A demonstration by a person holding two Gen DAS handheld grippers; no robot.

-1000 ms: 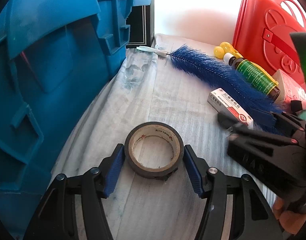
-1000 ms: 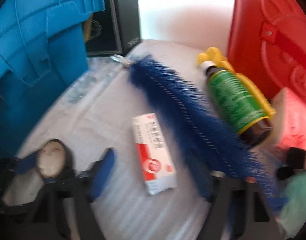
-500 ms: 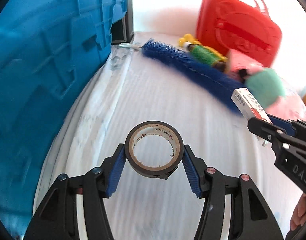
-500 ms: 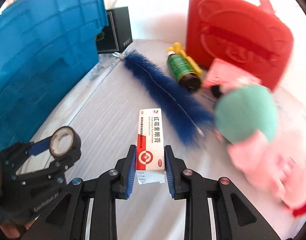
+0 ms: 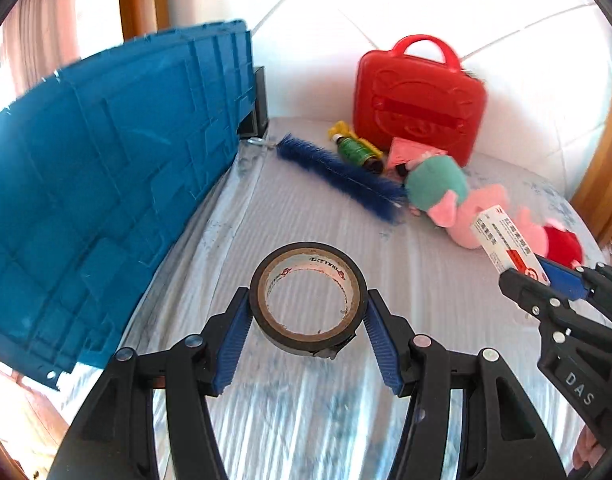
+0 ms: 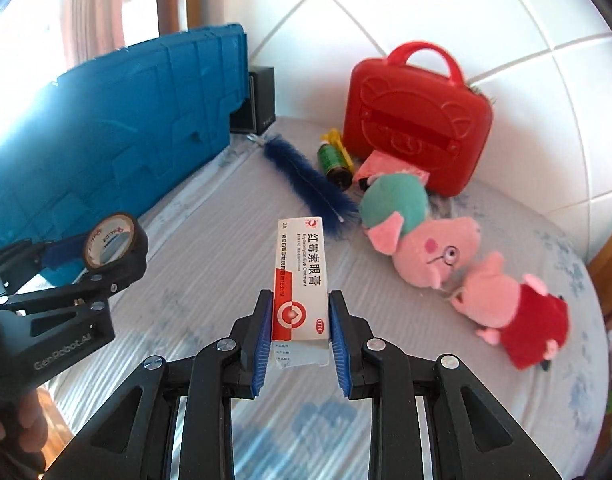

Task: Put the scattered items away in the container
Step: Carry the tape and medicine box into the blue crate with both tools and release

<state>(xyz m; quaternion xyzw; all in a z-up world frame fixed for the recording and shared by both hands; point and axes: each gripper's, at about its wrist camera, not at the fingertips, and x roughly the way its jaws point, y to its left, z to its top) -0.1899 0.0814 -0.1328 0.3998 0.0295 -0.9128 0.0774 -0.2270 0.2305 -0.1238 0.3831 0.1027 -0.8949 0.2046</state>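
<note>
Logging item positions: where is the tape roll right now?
The tape roll is clamped in the left gripper, lifted above the bed, right of the blue crate.

The large blue ribbed plastic crate (image 5: 106, 200) is cut off by the left frame edge in both views; its interior is not visible. The black rectangular box (image 6: 260, 98) stands partly hidden behind the crate. The pink flat packet (image 6: 380, 164) is partly covered by the teal-and-pink plush pig (image 6: 418, 232). Small print on the white-and-red cardboard ointment box (image 6: 302, 280) is illegible.
</note>
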